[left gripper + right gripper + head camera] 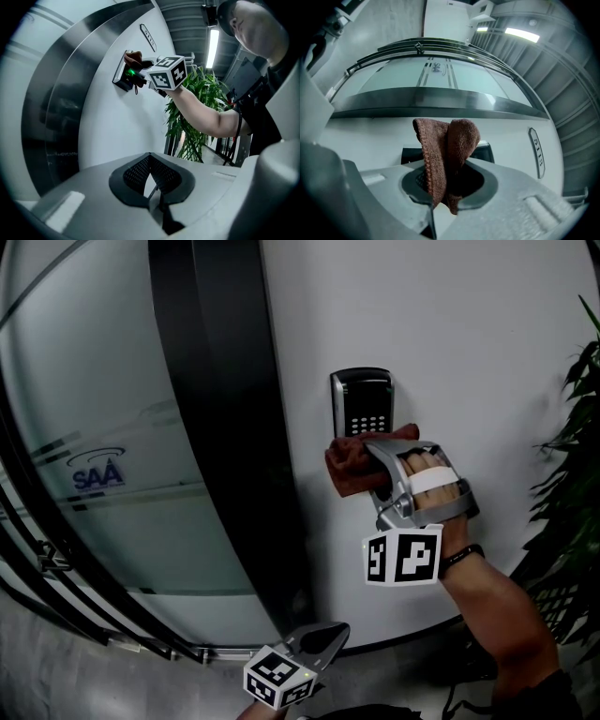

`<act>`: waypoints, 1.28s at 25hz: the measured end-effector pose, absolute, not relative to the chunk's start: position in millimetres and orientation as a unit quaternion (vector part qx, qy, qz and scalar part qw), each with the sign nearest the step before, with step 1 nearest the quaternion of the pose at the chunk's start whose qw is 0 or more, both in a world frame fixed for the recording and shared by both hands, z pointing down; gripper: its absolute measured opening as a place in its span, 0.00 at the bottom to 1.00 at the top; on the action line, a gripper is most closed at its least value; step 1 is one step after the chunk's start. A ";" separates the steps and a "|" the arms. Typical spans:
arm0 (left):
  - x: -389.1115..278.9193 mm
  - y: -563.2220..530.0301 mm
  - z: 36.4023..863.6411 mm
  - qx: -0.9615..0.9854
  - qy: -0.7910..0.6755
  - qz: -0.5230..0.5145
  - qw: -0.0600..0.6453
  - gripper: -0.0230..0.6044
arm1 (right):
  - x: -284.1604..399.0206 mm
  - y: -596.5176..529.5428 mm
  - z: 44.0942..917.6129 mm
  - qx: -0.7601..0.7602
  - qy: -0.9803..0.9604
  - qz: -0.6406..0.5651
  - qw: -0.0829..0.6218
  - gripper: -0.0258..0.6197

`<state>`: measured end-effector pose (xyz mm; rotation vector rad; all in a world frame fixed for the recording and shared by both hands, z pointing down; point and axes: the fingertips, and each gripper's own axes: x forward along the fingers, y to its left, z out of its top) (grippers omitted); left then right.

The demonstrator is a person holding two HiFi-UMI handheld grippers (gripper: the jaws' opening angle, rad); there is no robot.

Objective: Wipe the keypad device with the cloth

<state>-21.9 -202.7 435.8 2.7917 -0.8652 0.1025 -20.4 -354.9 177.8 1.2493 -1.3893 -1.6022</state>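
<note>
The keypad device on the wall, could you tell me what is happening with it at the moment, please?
A person is wiping it. The right gripper is shut on a brown cloth and holds it against the lower edge of the keypad device on the white wall. The left gripper hangs low, shut and empty, taking no part.

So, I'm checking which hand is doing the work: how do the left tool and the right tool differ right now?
The right tool is shut on the brown cloth; the left tool is shut on nothing. The right tool is up at the keypad on the wall; the left tool hangs low, away from it. Both carry a marker cube.
</note>
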 end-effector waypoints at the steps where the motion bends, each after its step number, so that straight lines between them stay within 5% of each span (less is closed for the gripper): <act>1: -22.4 -202.7 435.6 0.949 -0.295 0.034 0.108 0.06 | -20.2 -354.7 179.7 0.477 -0.532 -0.613 0.335 0.12; 32: -12.9 -197.1 435.2 0.951 -0.286 0.034 0.111 0.06 | -20.5 -352.4 252.3 0.451 -0.574 -0.577 0.366 0.12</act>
